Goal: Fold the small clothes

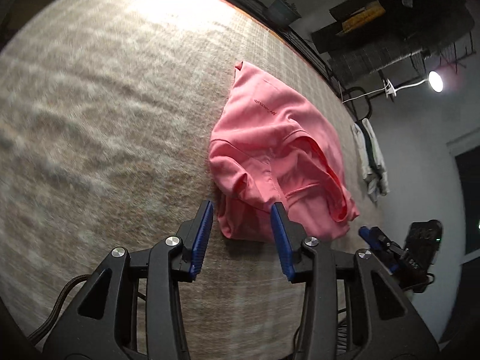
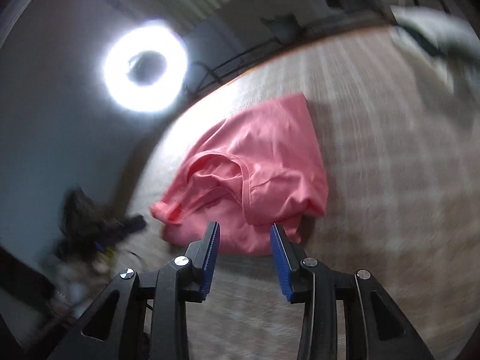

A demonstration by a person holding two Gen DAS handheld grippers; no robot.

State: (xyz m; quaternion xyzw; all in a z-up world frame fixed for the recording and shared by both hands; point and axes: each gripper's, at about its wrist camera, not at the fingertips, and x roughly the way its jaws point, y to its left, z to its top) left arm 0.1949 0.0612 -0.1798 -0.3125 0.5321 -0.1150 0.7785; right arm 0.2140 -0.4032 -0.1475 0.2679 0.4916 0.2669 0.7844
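Lying on surface: a small pink garment [image 1: 270,156], loosely folded over itself, sits on a beige, fuzzy-looking cloth-covered surface [image 1: 105,120].
Garment details: small dark lettering shows on its upper panel in the left wrist view; a curved hem or opening faces the cameras, and the near edge is rumpled.
Left gripper [image 1: 241,237]: its two blue-padded fingers stand partly apart, with nothing between them. The tips hang just at the garment's near edge; one fingertip overlaps the pink cloth in the view, but no grip on it shows.
Right gripper [image 2: 244,249]: also partly apart and empty, with its tips at the garment's near edge, seen from the opposite side.
Each other: the right gripper appears at the right of the left wrist view, just past the garment's corner.
Surroundings: a bright ring light [image 2: 145,66] glows beyond the surface edge in the right wrist view; pale clothes [image 1: 370,159] hang near a grey wall; dark shelving [image 1: 390,30] stands behind.
Sharpness: the right wrist view is motion-blurred.
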